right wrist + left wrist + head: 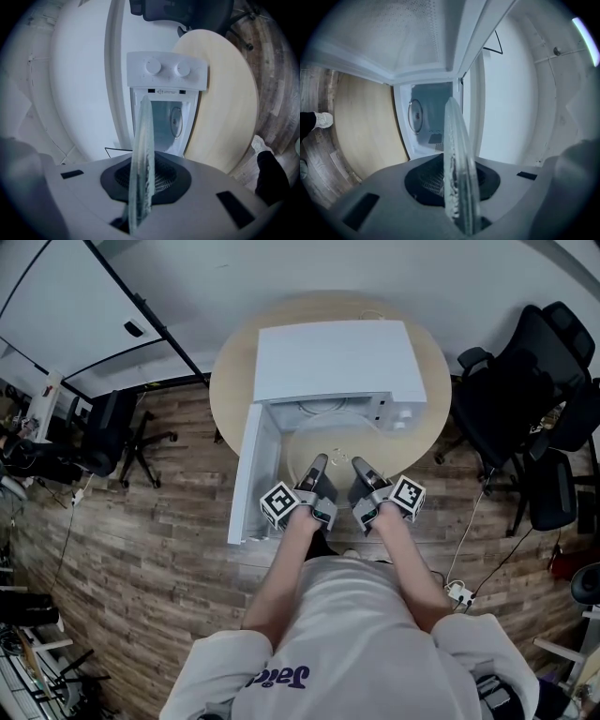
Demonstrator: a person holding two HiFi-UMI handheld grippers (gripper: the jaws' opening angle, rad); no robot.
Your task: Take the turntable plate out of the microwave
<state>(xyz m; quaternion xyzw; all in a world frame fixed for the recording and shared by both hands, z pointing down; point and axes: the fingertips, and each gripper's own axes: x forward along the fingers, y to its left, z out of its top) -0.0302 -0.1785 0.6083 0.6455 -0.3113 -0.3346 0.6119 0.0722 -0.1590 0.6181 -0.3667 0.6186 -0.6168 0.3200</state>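
Note:
The white microwave (333, 360) stands on a round table with its door (251, 474) swung open to the left. The clear glass turntable plate (339, 442) is held roughly level just in front of the open cavity. My left gripper (317, 468) is shut on its near rim, and my right gripper (360, 470) is shut on the rim beside it. In the left gripper view the plate (457, 159) runs edge-on between the jaws toward the cavity (429, 117). The right gripper view shows the plate (142, 159) edge-on too, below the microwave's two knobs (166, 69).
The round wooden table (230, 381) carries the microwave, and the open door overhangs its near left edge. Black office chairs stand at the right (525, 399) and at the left (112, 432). A power strip (457, 592) lies on the wood floor by my right side.

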